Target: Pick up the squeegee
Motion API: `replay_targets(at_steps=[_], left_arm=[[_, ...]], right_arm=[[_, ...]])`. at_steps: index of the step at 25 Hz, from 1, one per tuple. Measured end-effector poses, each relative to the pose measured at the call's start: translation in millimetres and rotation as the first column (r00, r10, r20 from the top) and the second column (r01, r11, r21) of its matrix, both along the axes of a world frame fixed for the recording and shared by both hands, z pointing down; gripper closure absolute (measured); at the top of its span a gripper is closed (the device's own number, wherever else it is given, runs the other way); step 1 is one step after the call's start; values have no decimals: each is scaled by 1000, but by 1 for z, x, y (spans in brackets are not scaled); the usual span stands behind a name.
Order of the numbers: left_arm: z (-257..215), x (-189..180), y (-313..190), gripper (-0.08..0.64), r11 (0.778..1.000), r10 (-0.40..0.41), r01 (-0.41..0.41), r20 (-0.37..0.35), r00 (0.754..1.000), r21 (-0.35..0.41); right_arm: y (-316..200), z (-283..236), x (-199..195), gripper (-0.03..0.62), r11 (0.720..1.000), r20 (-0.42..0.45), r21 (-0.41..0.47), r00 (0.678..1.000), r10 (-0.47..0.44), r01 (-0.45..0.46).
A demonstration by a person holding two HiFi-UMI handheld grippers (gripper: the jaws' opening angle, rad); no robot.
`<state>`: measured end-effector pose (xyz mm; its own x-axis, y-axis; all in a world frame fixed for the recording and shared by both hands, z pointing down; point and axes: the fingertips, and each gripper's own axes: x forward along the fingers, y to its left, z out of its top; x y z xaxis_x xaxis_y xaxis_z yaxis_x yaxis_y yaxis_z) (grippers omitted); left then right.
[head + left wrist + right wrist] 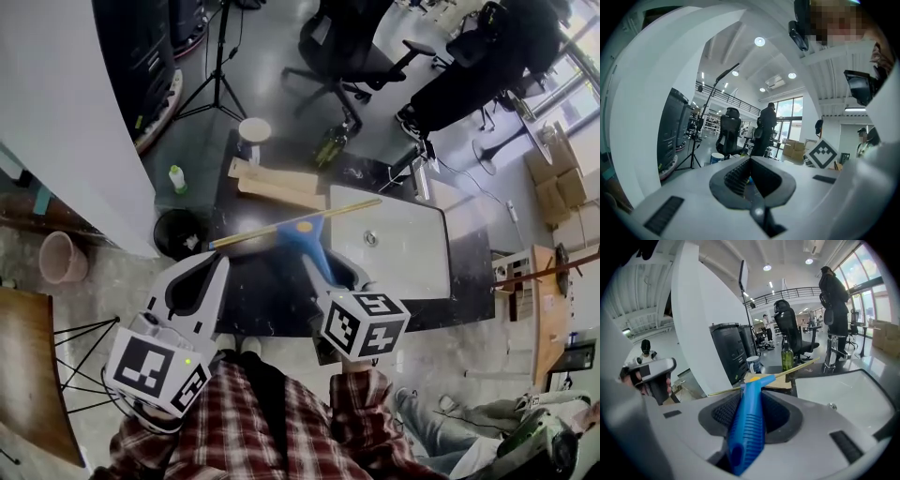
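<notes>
The squeegee [302,231] has a ribbed blue handle and a long yellow blade. It is held off the black table [272,300], blade slanting up to the right. My right gripper [330,274] is shut on the handle, with the marker cube close to me. In the right gripper view the blue handle [748,425] fills the gap between the pads of the right gripper [750,412], and the blade points away. My left gripper [218,262] hovers to the squeegee's left, apart from it. In the left gripper view the left gripper [751,180] has its jaws together with nothing between them.
A white sink basin [398,246] is set in the table's right half. Cardboard pieces [277,184], a white cup [254,129] and a green bottle [330,146] sit at the far edge. A black bin [178,232], a tripod [218,82] and an office chair [343,49] stand on the floor.
</notes>
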<state>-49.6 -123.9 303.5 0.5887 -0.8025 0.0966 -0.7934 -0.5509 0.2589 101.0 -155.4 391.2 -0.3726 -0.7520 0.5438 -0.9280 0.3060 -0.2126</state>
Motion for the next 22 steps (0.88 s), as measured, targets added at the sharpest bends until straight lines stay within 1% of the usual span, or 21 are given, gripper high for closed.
replay_targets(at_steps=[5,10,15,22], left_arm=[[-12,6,0,551,1000,21,-21,2,1000,24],[-23,16,0,551,998,47,-47,6,999,48],[-35,25,1,551,994,67,-67,6,998,82],[-50,36,1,551,989,86,-86,3,996,123]], right_arm=[[-6,-48,1,443,993,50,121,999,7,-13],[-9,-92,2,443,974,74,227,997,7,-23],[-6,-124,-1,443,949,62,315,998,-15,-5],[7,-159,-2,443,913,50,408,998,-24,2]])
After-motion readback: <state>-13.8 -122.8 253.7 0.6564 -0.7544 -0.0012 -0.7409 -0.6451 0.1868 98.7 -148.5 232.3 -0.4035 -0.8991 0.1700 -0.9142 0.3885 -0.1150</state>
